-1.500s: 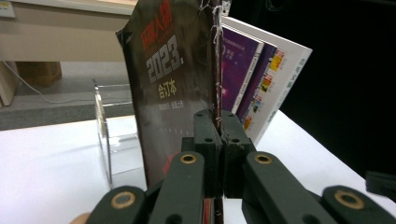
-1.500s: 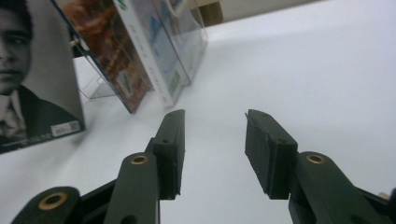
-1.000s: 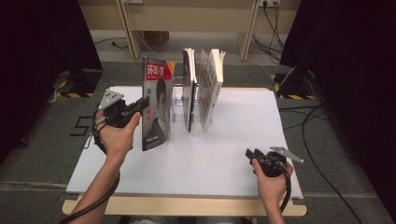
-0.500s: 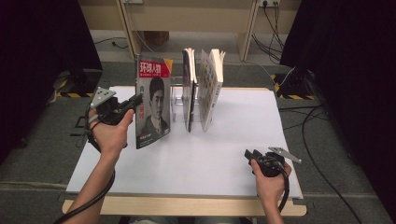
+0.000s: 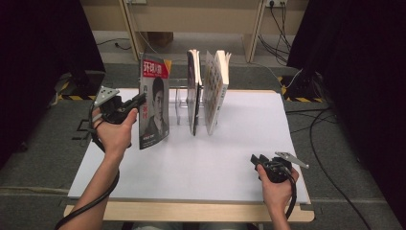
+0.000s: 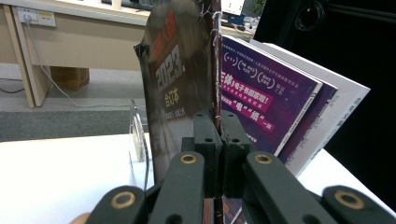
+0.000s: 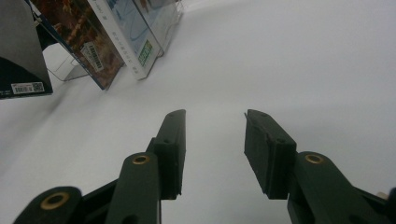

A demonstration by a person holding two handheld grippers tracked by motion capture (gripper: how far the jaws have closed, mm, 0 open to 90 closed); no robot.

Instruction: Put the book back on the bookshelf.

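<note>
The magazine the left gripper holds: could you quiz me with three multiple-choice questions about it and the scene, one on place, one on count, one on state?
1. The magazine stands where?
A. left of the clear rack
B. right of the rack
C. flat at the table's near edge

2. How many books lean in the rack?
A. none
B. two
C. five

3. The right gripper is
A. shut on a book
B. open, holding nothing
C. shut on a cable

Answers: 1 A, the left gripper holds it upright there; 2 B, two stand side by side; 3 B, its jaws gape over bare table.
</note>
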